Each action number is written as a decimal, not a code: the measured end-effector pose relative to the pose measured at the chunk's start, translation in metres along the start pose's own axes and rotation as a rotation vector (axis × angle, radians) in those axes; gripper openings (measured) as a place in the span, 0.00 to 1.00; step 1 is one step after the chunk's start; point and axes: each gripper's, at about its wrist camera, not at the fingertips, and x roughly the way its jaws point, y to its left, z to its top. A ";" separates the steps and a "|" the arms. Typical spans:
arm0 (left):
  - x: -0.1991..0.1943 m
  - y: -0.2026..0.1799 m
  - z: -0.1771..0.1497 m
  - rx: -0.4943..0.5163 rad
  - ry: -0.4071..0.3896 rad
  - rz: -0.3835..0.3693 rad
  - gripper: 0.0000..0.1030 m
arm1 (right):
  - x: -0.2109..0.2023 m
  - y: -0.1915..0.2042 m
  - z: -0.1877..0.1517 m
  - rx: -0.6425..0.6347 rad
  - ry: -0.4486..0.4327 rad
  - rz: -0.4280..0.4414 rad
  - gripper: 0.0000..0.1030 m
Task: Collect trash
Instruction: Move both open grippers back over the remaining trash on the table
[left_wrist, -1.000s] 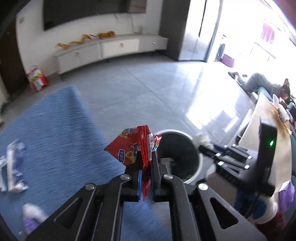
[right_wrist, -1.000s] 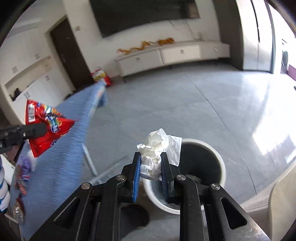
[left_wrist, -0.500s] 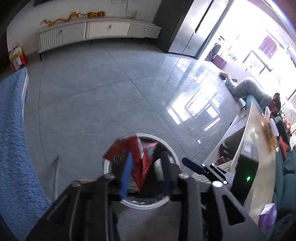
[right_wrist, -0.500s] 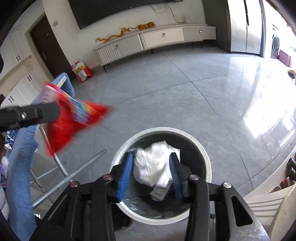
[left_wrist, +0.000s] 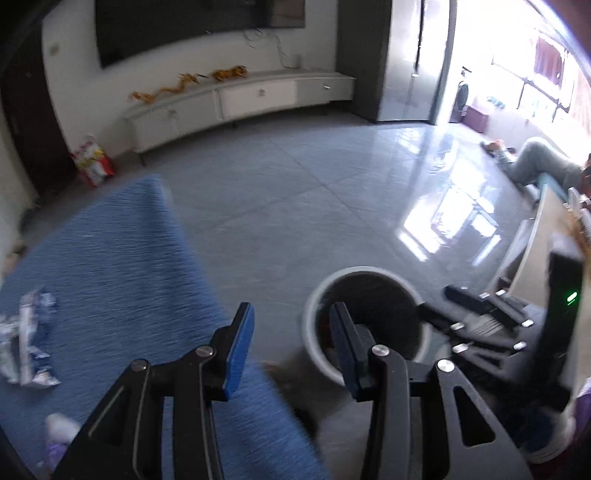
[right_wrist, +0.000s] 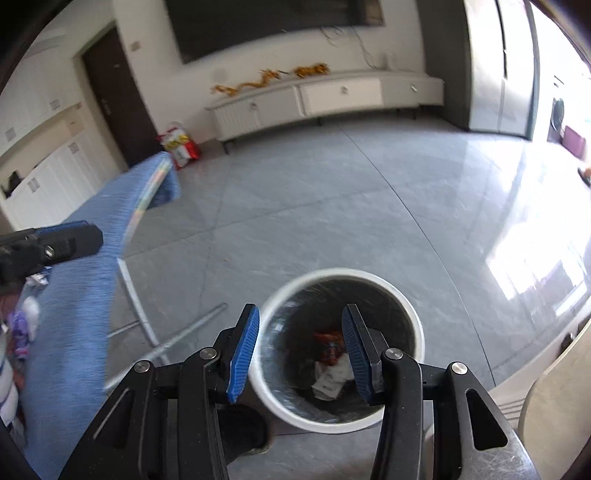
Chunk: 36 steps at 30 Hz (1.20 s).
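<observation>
Both grippers — left gripper (left_wrist: 291, 325), right gripper (right_wrist: 300, 330) — gape empty over the bin (right_wrist: 413, 317).

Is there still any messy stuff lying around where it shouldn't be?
Yes. A crumpled silvery blue wrapper lies loose on the blue cloth-covered table, not in the white trash bin. The bin holds a red snack wrapper and white paper.

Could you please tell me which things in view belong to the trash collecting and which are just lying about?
Belong to the job:
- white bin
- red wrapper and white tissue inside it
- crumpled wrapper on the blue cloth

Just lying about:
- red bag by the white cabinet
- golden dragon on that cabinet
</observation>
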 end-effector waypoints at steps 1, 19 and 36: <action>-0.010 0.008 -0.007 -0.002 -0.013 0.038 0.40 | -0.007 0.008 0.002 -0.013 -0.011 0.017 0.45; -0.139 0.145 -0.117 -0.208 -0.108 0.413 0.40 | -0.058 0.150 0.000 -0.224 -0.052 0.237 0.45; -0.169 0.201 -0.160 -0.333 -0.145 0.404 0.40 | -0.064 0.236 -0.001 -0.384 0.001 0.259 0.47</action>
